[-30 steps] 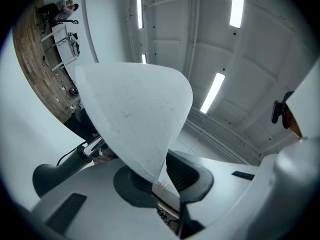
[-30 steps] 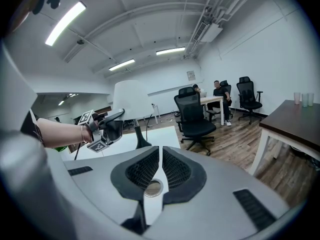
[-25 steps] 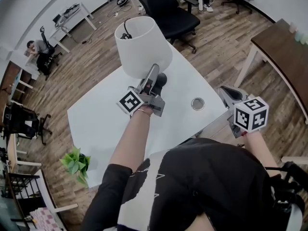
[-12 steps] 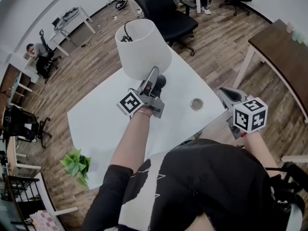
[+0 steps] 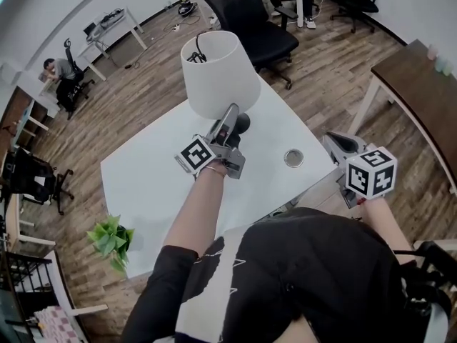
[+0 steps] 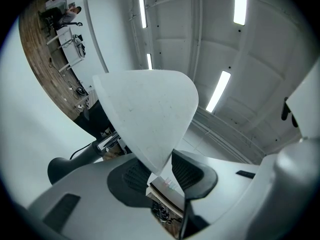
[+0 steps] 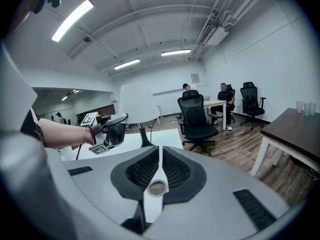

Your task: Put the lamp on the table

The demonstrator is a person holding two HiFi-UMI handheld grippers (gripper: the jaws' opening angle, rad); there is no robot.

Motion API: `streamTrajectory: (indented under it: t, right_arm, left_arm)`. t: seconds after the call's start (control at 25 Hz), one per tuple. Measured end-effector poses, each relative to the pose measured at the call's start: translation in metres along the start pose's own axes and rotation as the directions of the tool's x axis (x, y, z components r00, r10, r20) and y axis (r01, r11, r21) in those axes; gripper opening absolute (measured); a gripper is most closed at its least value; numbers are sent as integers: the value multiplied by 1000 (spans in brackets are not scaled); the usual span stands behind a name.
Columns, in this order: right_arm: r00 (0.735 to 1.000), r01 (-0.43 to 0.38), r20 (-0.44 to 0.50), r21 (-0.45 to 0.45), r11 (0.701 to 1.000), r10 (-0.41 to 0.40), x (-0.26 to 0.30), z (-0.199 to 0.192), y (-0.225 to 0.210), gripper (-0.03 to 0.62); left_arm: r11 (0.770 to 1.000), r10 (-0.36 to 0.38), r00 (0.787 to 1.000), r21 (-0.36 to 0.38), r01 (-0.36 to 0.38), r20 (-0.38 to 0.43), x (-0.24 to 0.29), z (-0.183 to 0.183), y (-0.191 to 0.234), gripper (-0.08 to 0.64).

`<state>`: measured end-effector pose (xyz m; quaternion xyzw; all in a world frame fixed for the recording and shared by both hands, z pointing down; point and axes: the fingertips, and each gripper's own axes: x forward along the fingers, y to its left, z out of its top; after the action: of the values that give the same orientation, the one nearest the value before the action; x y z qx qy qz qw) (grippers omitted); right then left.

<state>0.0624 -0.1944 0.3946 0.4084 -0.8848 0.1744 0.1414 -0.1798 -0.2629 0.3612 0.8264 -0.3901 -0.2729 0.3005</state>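
Standing upright on the white table [image 5: 143,184]: lamp [image 5: 221,84], its black base [image 5: 241,122] on the top toward the table's 1 o'clock corner in the head view.

Left gripper [image 5: 231,114] sits at the lamp's 6 o'clock, tips beside the base and under the shade [image 6: 150,119]. Its jaws have just been opening and now stand apart. In the left gripper view the shade's lower rim dips between the pads [image 6: 131,176], with a gap showing at the right-hand pad.

Right gripper [image 5: 335,143] is off the table's 4 o'clock edge, well apart from the lamp. Its jaws are together with nothing between them.

A round grommet [image 5: 293,158] lies in the tabletop at the base's 4 o'clock. A black chair [image 5: 250,13] stands at the lamp's 12 o'clock, off the table.
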Motion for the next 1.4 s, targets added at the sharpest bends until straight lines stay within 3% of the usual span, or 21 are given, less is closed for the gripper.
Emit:
streamTrajectory:
  t: [0.32, 0.6, 1.04, 1.12, 1.4]
  right_arm:
    - [1000, -14, -6, -9, 1000, 14, 1, -3, 12, 34]
    - [1000, -26, -14, -17, 1000, 26, 1, -7, 22, 34]
    - [999, -47, -14, -31, 998, 46, 0, -6, 37, 34]
    - [999, -47, -13, -31, 998, 47, -1, -5, 37, 34]
    - [999, -52, -17, -20, 998, 51, -4, -6, 36, 34]
  left_arm:
    - [997, 73, 997, -40, -72, 12, -18, -2, 13, 143]
    - [993, 118, 992, -21, -117, 38, -39, 4, 20, 117]
    - [967, 254, 966, 38, -253, -45, -58, -2, 39, 110]
    - [956, 292, 955, 41, -290, -55, -61, -5, 44, 51]
    - [956, 294, 955, 30, -293, -49, -70, -10, 41, 44]
